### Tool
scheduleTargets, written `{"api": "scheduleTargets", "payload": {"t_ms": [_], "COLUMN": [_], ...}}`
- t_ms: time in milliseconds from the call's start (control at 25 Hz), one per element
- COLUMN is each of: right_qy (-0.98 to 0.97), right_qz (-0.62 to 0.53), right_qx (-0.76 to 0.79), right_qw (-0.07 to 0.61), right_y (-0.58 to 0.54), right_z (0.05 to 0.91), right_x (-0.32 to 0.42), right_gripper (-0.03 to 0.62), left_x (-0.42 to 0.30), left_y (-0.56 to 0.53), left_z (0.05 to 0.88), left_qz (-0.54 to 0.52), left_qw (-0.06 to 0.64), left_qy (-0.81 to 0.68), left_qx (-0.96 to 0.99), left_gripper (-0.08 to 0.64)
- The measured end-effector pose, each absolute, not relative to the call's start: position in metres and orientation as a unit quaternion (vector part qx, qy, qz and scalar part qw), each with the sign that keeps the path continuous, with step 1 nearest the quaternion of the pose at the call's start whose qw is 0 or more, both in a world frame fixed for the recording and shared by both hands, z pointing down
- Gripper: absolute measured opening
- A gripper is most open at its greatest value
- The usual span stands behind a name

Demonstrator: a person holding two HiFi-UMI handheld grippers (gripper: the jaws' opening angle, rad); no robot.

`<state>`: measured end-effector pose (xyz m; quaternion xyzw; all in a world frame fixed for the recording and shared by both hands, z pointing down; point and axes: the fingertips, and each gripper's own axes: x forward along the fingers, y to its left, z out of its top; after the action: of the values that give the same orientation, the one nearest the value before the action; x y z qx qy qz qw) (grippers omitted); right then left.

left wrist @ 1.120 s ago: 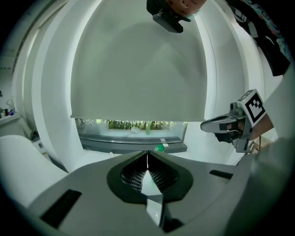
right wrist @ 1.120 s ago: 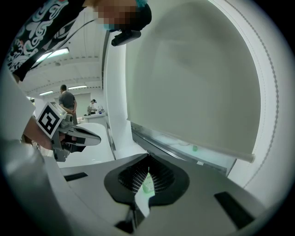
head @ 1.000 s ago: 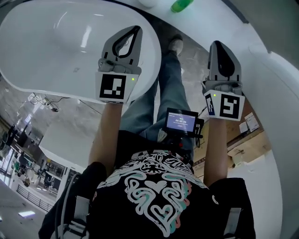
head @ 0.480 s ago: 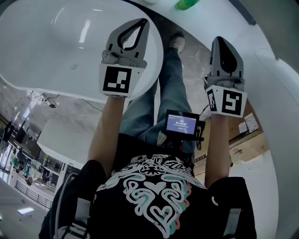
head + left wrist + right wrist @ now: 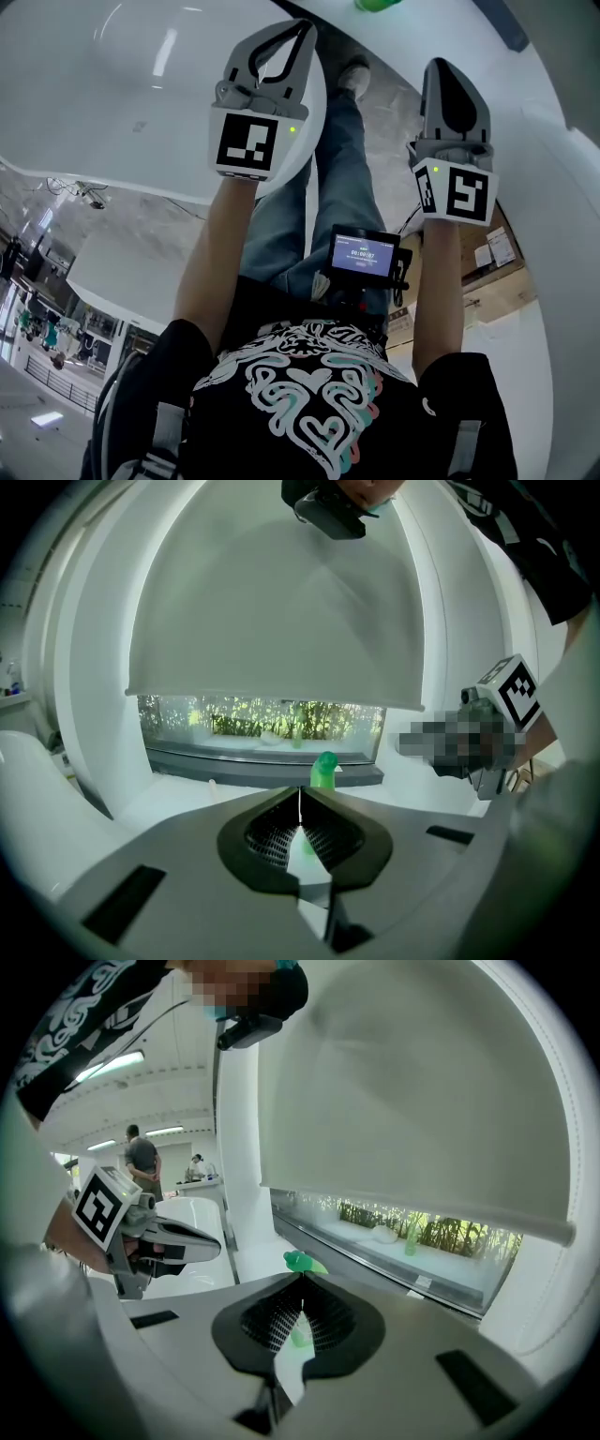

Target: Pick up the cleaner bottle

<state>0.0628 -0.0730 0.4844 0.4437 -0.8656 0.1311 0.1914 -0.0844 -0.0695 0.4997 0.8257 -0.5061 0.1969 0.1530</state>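
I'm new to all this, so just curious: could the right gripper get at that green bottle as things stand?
Probably yes. The green bottle stands straight ahead of the right gripper on a white ledge, with nothing between them. But its jaws are shut, so they would need to open first.

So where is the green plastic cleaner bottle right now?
The green plastic cleaner bottle sits at the head view's top edge, on the white ledge ahead, between the left gripper and right gripper; neither touches it.
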Motion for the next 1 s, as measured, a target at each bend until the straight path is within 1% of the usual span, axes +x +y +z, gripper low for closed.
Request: {"api": "scheduleTargets", "payload": {"t_ms": [240,440,560,640,720,1000], "right_qy": [-0.868,-0.868,-0.872,-0.873,-0.873,-0.874], "right_qz": [0.128,0.128,0.124,0.123,0.125,0.140], "right_qx": [0.438,0.434,0.425,0.419,0.418,0.410], "right_qw": [0.197,0.203,0.211,0.215,0.217,0.220], "right_y": [-0.080,-0.081,-0.084,-0.086,-0.088,-0.093], "right_z": [0.494,0.503,0.508,0.513,0.519,0.537], "right_x": [0.061,0.057,0.051,0.047,0.044,0.038], "right_gripper": [0.026,0.028,0.028,0.028,0.028,0.028], "left_x": [-0.081,-0.088,-0.085,-0.083,-0.082,-0.077], "left_y": [-0.073,-0.089,-0.099,-0.098,-0.096,-0.089], "left_z": [0.509,0.512,0.508,0.513,0.526,0.556], "left_qz": [0.197,0.159,0.146,0.167,0.190,0.186], "left_qw": [0.155,0.162,0.128,0.122,0.142,0.187], "left_qy": [-0.508,-0.536,-0.530,-0.518,-0.511,-0.500], "left_qx": [0.824,0.813,0.825,0.830,0.826,0.825], "left_gripper": [0.018,0.018,0.018,0.018,0.018,0.018]}}
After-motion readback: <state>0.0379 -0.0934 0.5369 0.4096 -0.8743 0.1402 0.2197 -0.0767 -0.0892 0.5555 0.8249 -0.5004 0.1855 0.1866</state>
